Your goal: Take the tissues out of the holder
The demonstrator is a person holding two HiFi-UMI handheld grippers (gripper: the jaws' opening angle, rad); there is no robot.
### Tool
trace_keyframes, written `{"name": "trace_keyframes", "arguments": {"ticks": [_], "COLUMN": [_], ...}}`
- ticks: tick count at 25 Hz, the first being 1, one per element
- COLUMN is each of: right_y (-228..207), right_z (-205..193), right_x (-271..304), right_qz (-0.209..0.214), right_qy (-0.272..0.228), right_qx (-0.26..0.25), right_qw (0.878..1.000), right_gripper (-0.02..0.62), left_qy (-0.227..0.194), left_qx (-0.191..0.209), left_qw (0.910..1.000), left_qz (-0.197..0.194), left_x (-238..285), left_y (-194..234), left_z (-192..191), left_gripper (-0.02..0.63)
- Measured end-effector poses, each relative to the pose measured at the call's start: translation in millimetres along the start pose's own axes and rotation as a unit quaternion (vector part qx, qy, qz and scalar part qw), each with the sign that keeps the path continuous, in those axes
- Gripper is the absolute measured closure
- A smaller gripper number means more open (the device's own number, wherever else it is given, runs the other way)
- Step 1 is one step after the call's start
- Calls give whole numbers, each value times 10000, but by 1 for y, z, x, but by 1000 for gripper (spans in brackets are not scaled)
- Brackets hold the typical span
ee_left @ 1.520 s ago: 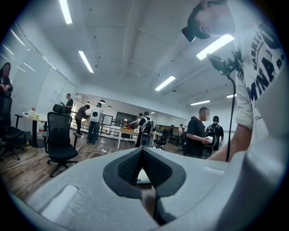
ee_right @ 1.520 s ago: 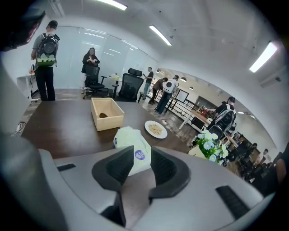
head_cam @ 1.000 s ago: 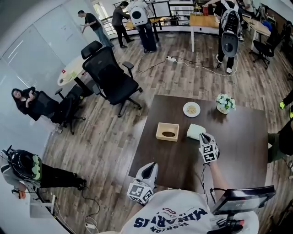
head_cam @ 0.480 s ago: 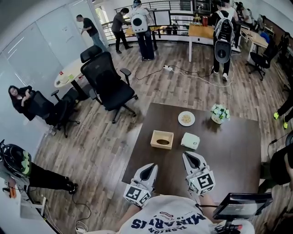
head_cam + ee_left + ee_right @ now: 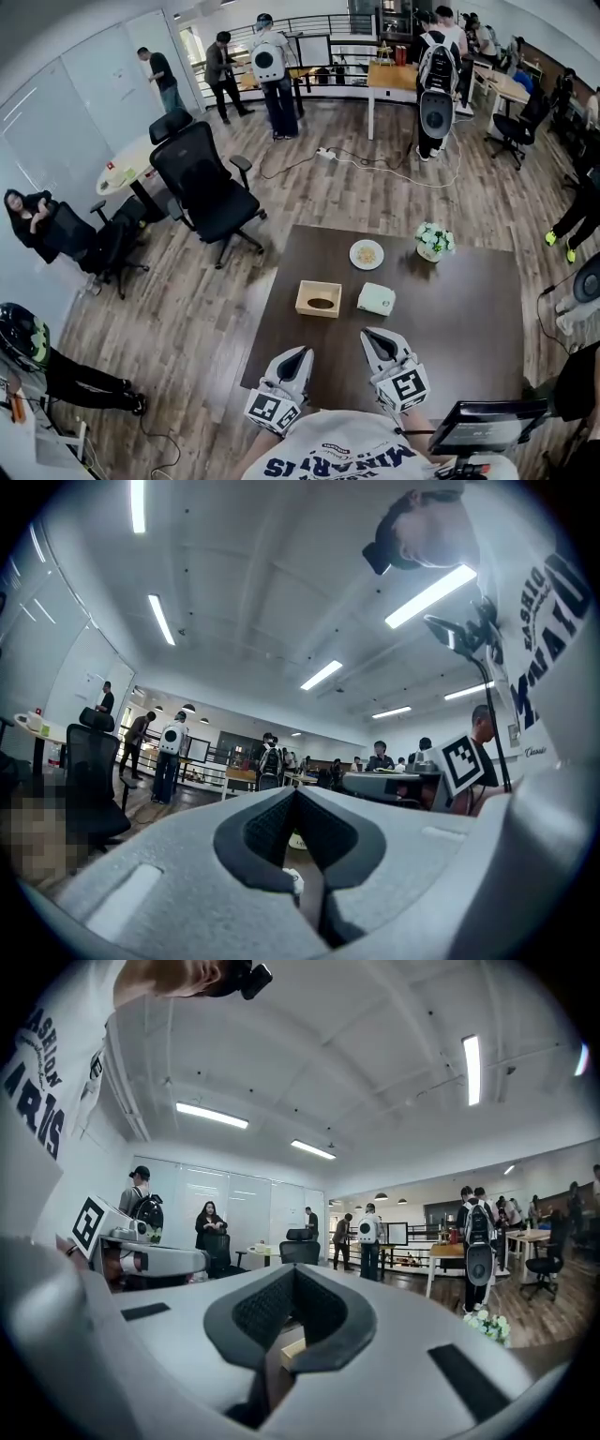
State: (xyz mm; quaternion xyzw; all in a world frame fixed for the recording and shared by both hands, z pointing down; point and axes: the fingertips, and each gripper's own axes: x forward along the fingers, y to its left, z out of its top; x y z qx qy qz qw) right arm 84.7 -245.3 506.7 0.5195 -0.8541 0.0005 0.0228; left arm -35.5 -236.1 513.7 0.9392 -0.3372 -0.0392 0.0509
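Note:
A light wooden tissue holder (image 5: 319,298) with an oval slot sits near the middle of the dark table (image 5: 469,319). A pale green-white tissue pack (image 5: 376,299) lies flat on the table just right of it, apart from the holder. Both grippers hover near my chest over the table's near edge, pointing level toward these objects. My left gripper (image 5: 298,352) is shut and empty, seen close up in its own view (image 5: 295,794). My right gripper (image 5: 372,335) is shut on nothing, and a corner of the holder (image 5: 292,1349) shows past its closed jaws (image 5: 293,1269).
A white plate (image 5: 367,254) of snacks and a small flower pot (image 5: 430,241) stand at the table's far side. A black office chair (image 5: 202,183) is beyond the left edge. A screen (image 5: 487,427) sits at my right. Several people stand in the background.
My right gripper has pulled back from the tissue pack, left it lying beside the holder, risen toward my chest and closed. My left gripper rose a little.

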Motion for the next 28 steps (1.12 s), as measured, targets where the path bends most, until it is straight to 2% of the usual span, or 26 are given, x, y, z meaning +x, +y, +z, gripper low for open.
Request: {"name": "trace_keyframes", "arguments": {"ticks": [16, 23, 28], "right_y": [-3, 0, 4], "right_z": [-22, -24, -27], "right_x": [6, 3, 5], "right_qz": [-160, -285, -175], "right_qy": [315, 406, 471], "right_qx": [-98, -67, -182], "right_qw": [9993, 9987, 9986], "right_gripper": [591, 591, 591], "left_qy": [3, 80, 85], "left_qx": [-42, -22, -116], "left_qw": [10000, 9999, 9999], "left_qz": [34, -110, -18], "left_x": [-12, -16, -22], "left_y": [8, 6, 7], "left_z": [-3, -1, -4], "left_gripper": [603, 603, 603]}}
